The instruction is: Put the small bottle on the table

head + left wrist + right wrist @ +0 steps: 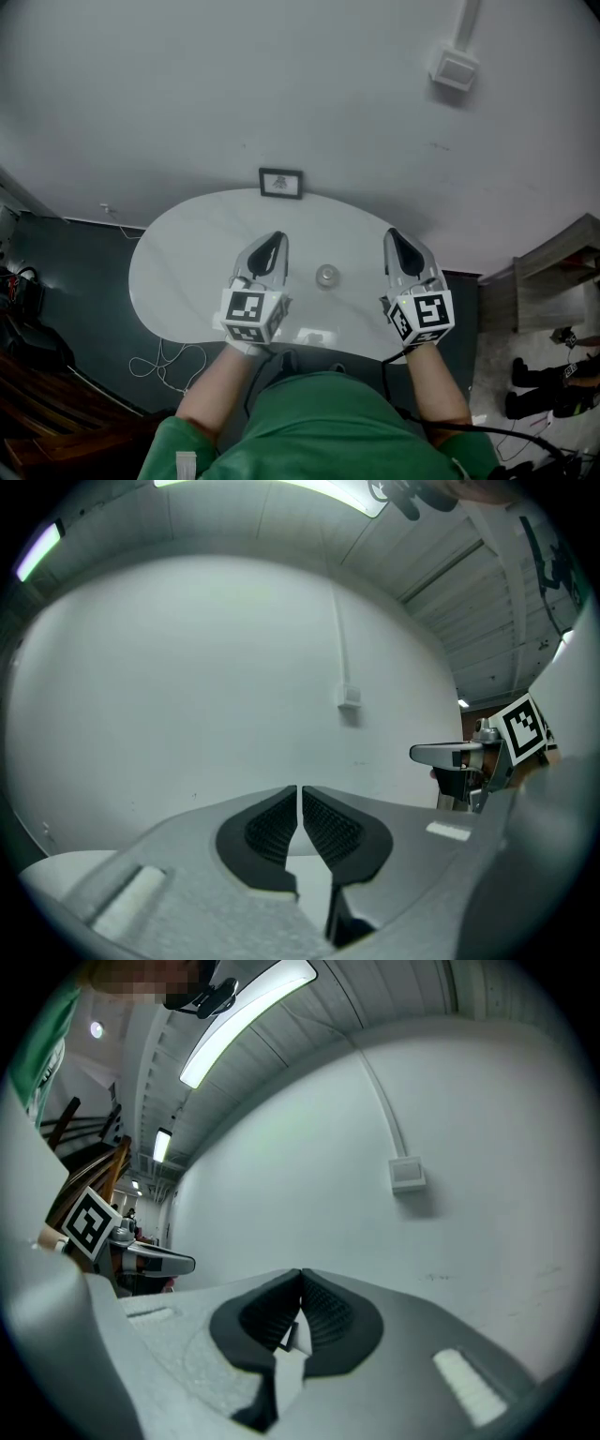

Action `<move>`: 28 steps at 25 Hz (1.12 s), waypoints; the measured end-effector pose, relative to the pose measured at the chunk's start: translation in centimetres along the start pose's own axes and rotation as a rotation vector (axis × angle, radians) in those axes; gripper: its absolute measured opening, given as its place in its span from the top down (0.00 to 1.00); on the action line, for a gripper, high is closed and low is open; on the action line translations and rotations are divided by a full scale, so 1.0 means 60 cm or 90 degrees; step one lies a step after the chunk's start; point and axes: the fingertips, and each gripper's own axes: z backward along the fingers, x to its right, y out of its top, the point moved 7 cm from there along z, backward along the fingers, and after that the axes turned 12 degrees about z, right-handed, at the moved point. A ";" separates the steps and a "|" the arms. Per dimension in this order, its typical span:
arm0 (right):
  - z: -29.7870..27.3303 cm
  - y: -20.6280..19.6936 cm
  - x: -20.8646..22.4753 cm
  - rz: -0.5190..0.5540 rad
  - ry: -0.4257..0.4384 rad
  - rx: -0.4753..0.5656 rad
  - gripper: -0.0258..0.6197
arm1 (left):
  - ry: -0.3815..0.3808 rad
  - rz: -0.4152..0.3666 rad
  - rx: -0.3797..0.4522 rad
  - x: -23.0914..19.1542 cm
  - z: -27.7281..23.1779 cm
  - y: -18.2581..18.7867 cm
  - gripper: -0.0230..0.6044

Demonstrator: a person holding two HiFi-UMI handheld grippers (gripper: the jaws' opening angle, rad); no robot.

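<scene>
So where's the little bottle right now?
In the head view the small bottle sits on the white table between the left gripper and right gripper, nearer the person than the framed picture.

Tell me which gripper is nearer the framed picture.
Left. The left gripper points at the framed picture, just short of it; the right gripper is well off to its right.

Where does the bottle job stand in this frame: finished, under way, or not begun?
Done, it seems: the small bottle stands on the white table, touching neither gripper. In hand: nothing. The left gripper and right gripper are both shut and empty, one on each side of the bottle. Left: nothing that shows.
</scene>
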 end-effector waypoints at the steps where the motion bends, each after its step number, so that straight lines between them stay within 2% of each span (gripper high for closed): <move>1: 0.000 -0.001 0.003 0.000 0.001 0.000 0.97 | 0.000 0.000 0.000 0.002 -0.002 -0.001 0.92; 18: -0.003 -0.009 0.009 -0.009 0.001 -0.007 0.97 | 0.002 0.005 -0.018 -0.001 -0.009 -0.010 0.92; 28: -0.005 -0.009 -0.006 -0.007 -0.016 -0.019 0.97 | -0.017 0.006 -0.027 -0.020 -0.015 -0.017 0.92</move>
